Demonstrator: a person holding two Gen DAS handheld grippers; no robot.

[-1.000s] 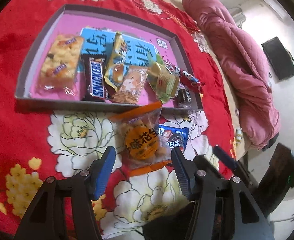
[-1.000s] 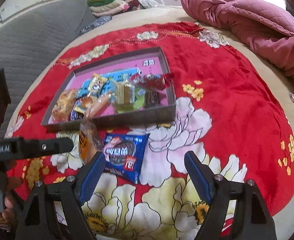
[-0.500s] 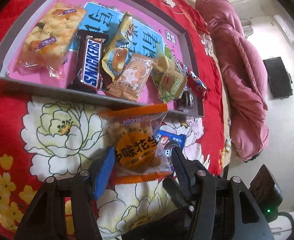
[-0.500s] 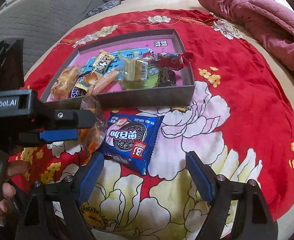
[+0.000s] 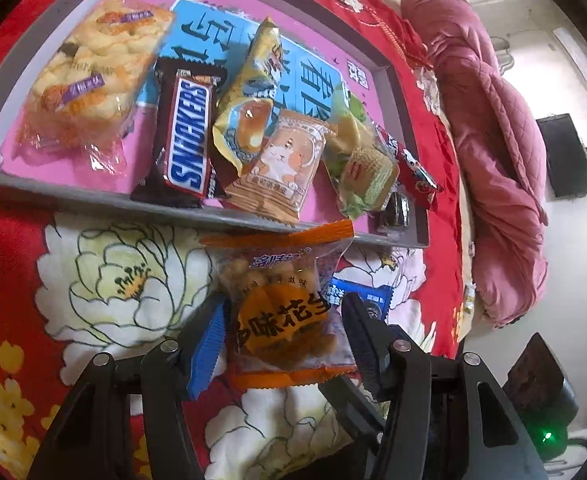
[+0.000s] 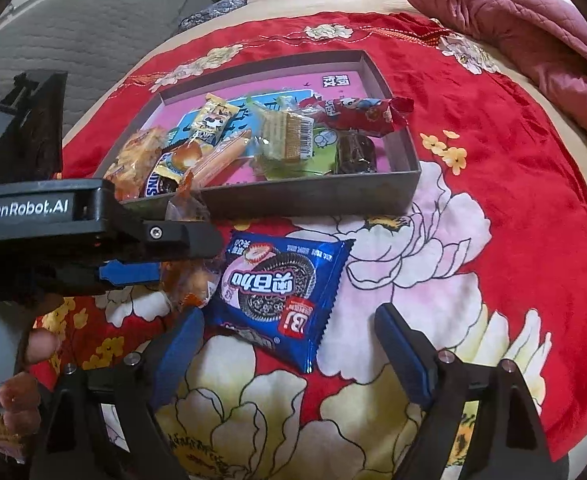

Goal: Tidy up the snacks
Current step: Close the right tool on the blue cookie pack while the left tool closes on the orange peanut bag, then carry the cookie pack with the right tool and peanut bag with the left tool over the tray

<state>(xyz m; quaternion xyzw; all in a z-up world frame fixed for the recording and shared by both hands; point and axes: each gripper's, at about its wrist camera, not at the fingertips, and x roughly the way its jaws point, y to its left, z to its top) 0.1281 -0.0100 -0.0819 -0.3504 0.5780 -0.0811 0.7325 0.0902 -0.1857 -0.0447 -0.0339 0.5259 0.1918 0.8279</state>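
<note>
Nearest, the left tool (image 5: 283, 330) stands part open and has just been closing, its blue pads either side of the orange peanut packet (image 5: 283, 312) on the red flowered bedspread (image 5: 9, 240); whether they press it yet I cannot tell. The right tool (image 6: 289, 344) has just been opening and gapes wide, empty, with the blue cookie packet (image 6: 281, 288) lying just ahead of it. For a clean lift, I'd close each on the packet's body, not its crimped end, and go gently, since the contents would crush. Two packets remain loose, side by side, just before the near wall of the grey box (image 6: 313, 194). Inside it I count about eight wrapped snacks, the Snickers bar (image 5: 185, 136) among them. Beyond lies one pink quilt (image 5: 489, 120).
</note>
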